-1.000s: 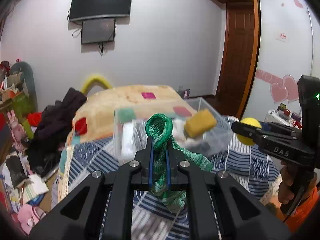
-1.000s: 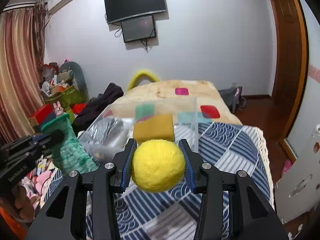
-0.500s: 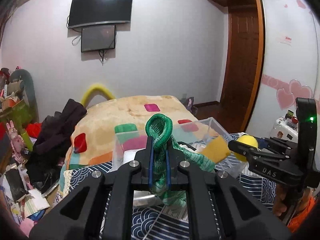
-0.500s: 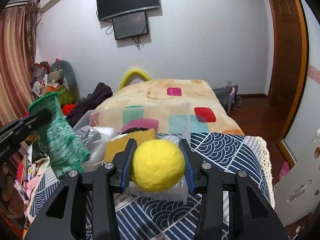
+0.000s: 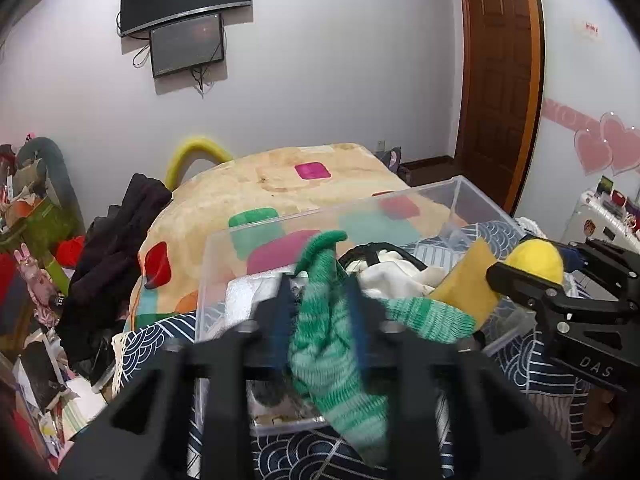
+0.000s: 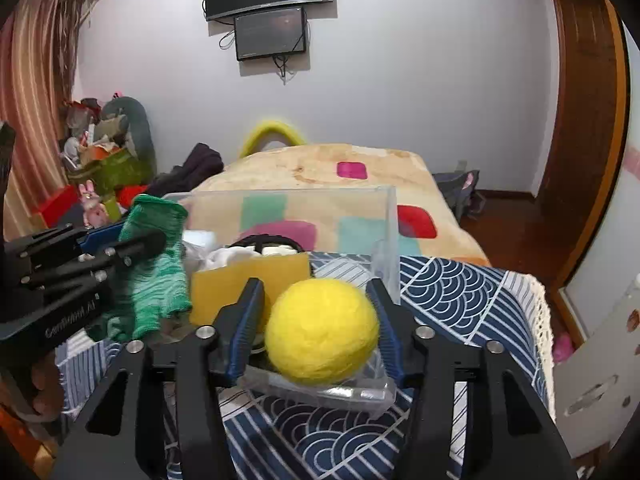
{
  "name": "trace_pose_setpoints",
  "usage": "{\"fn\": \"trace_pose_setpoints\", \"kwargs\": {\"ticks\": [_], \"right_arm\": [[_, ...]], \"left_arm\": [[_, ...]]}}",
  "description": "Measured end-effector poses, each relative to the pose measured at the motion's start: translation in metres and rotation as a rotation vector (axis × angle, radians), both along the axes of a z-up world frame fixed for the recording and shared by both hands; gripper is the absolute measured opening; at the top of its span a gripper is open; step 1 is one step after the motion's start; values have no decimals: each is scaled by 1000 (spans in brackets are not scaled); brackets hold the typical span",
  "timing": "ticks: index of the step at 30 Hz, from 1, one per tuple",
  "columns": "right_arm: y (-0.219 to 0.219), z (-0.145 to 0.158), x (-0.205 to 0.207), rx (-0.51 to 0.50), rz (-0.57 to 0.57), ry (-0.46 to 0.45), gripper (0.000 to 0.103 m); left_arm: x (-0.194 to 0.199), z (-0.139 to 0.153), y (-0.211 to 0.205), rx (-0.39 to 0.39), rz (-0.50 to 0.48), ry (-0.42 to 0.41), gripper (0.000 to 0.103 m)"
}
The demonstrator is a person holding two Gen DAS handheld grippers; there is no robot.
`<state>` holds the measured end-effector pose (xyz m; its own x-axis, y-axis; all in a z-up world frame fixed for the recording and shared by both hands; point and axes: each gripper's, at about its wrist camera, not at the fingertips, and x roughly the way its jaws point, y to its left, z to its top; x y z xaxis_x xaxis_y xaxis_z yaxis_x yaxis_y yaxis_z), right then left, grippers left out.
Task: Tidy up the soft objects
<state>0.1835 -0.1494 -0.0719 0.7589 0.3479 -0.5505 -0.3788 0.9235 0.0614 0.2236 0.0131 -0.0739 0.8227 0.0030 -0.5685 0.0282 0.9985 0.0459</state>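
Already stowed: a yellow sponge (image 6: 248,284), white cloth (image 5: 394,272) and a dark-rimmed item lie inside the clear plastic bin (image 6: 384,216), which stands on the blue wave-patterned cover (image 6: 472,292) at the foot of the bed.

Being delivered: two soft things arrive at the bin together, a green knitted sock (image 5: 332,344) on the left and a yellow felt ball (image 6: 322,330) on the right.

Left gripper (image 5: 320,308): its jaws are opening over the bin's near wall; the sock hangs between them, its cuff standing above the fingers and its foot trailing over the rim. The blur hides whether the blue pads have left the fabric.

Right gripper (image 6: 316,328): its jaws are opening too; a gap shows between the left pad (image 6: 250,312) and the ball, while the right pad appears to be touching or just beside it. The ball sits low over the bin's near right corner, apparently slipping free.

Progress: judged late in the sorting, with several items binned and these two at the point of release.

Left to do: both pieces must settle fully inside; the sock's draped foot may need tucking in. Nothing else loose shows on the cover near the bin.
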Motion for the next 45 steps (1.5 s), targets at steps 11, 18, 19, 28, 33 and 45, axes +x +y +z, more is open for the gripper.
{"fn": "trace_pose_setpoints", "kwargs": {"ticks": [11, 18, 19, 28, 33, 45], "right_arm": [[-16, 39, -35, 81, 10, -104, 78], [-23, 63, -70, 144, 19, -185, 82], [-23, 65, -73, 148, 20, -197, 83], [-22, 85, -123, 176, 44, -337, 95], [-18, 86, -135, 174, 35, -379, 99], [-20, 79, -141, 189, 22, -364, 102]], "left_arm": [[-51, 40, 3, -30, 5, -128, 64], [-98, 64, 0, -72, -7, -227, 73], [-106, 67, 0, -87, -12, -239, 76], [-156, 89, 2, -142, -9, -321, 93], [-181, 99, -3, -134, -9, -371, 94], [-201, 97, -13, -118, -17, -383, 100]]}}
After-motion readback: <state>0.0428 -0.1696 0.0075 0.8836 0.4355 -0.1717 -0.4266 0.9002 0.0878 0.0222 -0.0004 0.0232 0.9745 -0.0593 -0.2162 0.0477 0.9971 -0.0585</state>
